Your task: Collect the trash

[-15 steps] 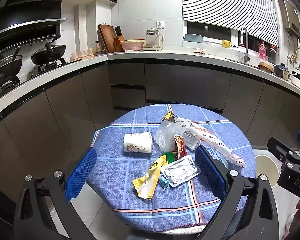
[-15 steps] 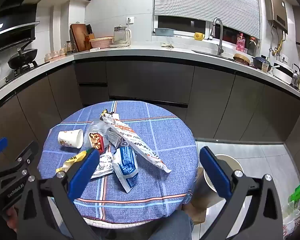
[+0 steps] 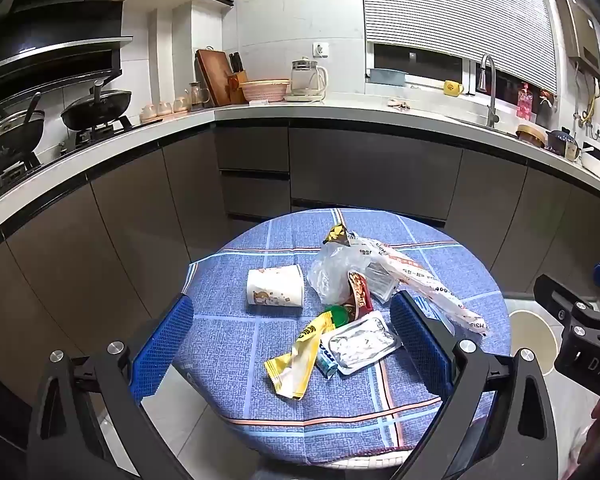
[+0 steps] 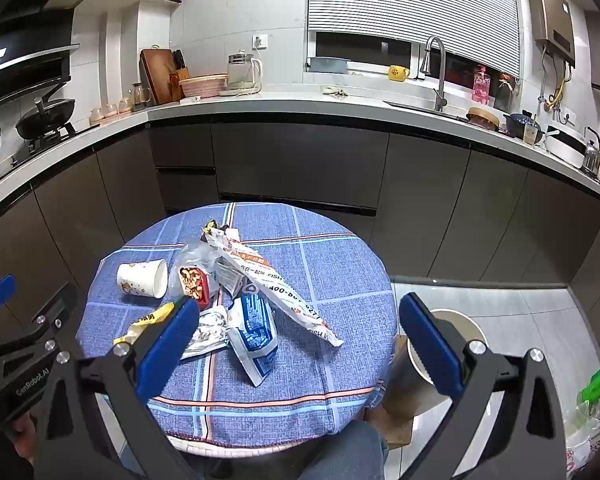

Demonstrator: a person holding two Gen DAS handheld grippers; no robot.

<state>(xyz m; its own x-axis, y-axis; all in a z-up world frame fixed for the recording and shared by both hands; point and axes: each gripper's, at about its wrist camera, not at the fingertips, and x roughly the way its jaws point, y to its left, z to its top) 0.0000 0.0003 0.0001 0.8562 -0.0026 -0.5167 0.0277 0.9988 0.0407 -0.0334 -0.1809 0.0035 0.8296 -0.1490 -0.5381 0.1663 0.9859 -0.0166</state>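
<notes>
Now both grippers hover spread wide, holding nothing, over the table (image 3: 380, 432). Ahead of the left gripper (image 3: 292, 344), between its fingers, lie the cup (image 3: 275, 290) on its side, a yellow wrapper (image 3: 296, 356) and a foil pack (image 3: 360, 342). Beyond the right gripper (image 4: 300, 344) stretches the long fish bag (image 4: 268, 280); a bin (image 4: 452, 344) sits behind its right finger.

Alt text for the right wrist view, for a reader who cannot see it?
The open right gripper hovers empty over a round blue-plaid table strewn with snack wrappers and a tipped paper cup. A bin stands beside it.
</notes>
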